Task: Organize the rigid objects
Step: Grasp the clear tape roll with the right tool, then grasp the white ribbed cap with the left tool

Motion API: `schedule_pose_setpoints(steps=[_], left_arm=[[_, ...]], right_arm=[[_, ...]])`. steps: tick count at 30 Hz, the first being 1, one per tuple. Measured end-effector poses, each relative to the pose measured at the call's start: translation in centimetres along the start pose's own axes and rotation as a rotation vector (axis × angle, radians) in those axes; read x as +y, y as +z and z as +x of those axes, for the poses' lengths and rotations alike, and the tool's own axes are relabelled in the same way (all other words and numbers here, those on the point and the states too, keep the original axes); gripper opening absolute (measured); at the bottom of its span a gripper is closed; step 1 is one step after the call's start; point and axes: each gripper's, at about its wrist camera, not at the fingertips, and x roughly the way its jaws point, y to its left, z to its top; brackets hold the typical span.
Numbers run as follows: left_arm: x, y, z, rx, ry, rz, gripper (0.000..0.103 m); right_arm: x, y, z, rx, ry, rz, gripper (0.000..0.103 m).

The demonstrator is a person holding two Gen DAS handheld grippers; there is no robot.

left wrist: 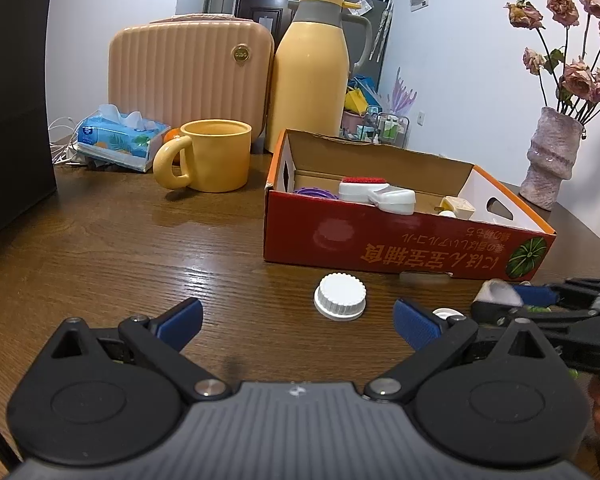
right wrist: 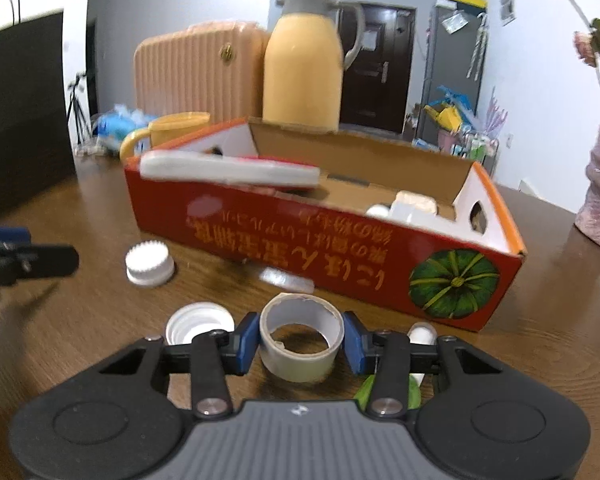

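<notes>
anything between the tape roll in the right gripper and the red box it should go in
Nothing visible blocks it. The right gripper grips the tape roll just in front of the red box; only the box's near wall must be cleared.

The room had pale walls (left wrist: 460,60) and a dark wooden door (left wrist: 260,10) at the back. A dark brown wood-grain counter (left wrist: 140,240) caught a soft glare from overhead light. A grey cabinet (right wrist: 452,52) stood beside the door, with a cluttered wire rack (left wrist: 388,128) below it. A black panel (left wrist: 16,100) filled the left edge.
</notes>
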Motion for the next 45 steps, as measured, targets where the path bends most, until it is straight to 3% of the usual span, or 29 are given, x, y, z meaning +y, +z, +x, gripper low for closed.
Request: schedule_pose_setpoints(steps=[5,12,30,45], left_arm=[[0.0,0.0,0.1,0.004,0.003,0.001,0.103],[-0.2,-0.1,0.4,0.015,0.012,0.005,0.103],[-0.6,0.1,1.7,0.045,0.051,0.02,0.103],[-2.3,1.1,5.8,0.11,0.088,0.044,0.103]], right_arm=[[-1.0,0.0,-2.2,-0.097,-0.016,0.064,0.043],[-2.9,-0.4,-3.5,-0.15,-0.055,0.147,0.043],[-4.3,-1.2,-4.1,-0.167,-0.095,0.203,0.043],[-4.6,-1.3,-4.2,-0.166,-0.136,0.22,0.043]])
